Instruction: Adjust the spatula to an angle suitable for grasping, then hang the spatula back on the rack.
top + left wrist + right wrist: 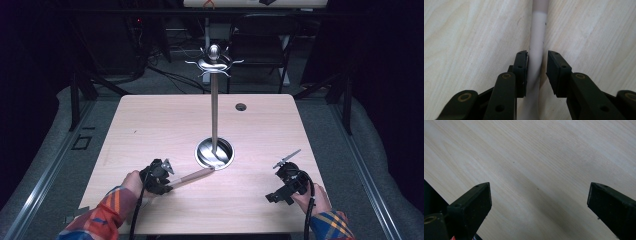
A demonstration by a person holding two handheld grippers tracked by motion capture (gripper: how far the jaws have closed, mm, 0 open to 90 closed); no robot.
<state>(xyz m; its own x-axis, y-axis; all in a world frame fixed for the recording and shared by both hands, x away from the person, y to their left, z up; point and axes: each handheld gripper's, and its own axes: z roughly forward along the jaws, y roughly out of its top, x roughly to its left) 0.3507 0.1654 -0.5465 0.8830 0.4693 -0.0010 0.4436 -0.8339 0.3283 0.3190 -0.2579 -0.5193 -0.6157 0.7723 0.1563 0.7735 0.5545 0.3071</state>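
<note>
A long utensil with a pale wooden handle point(192, 176) lies on the table, its far end at the round base point(224, 159) of a metal stand. The stand's pole point(214, 105) rises to a ring of curved hooks point(215, 63). My left gripper point(169, 184) straddles the near end of the handle point(537, 30). In the left gripper view one pad point(522, 65) lies against the handle and the other stands a little off it, so my left gripper point(537, 56) is open. My right gripper point(280, 185) hovers wide open over bare wood point(539, 192), to the right of the stand.
The light wooden table point(150, 125) has a small round cable hole point(241, 106) near its far edge. A dark chair point(260, 45) and black frame legs stand behind the table. Grey floor surrounds it.
</note>
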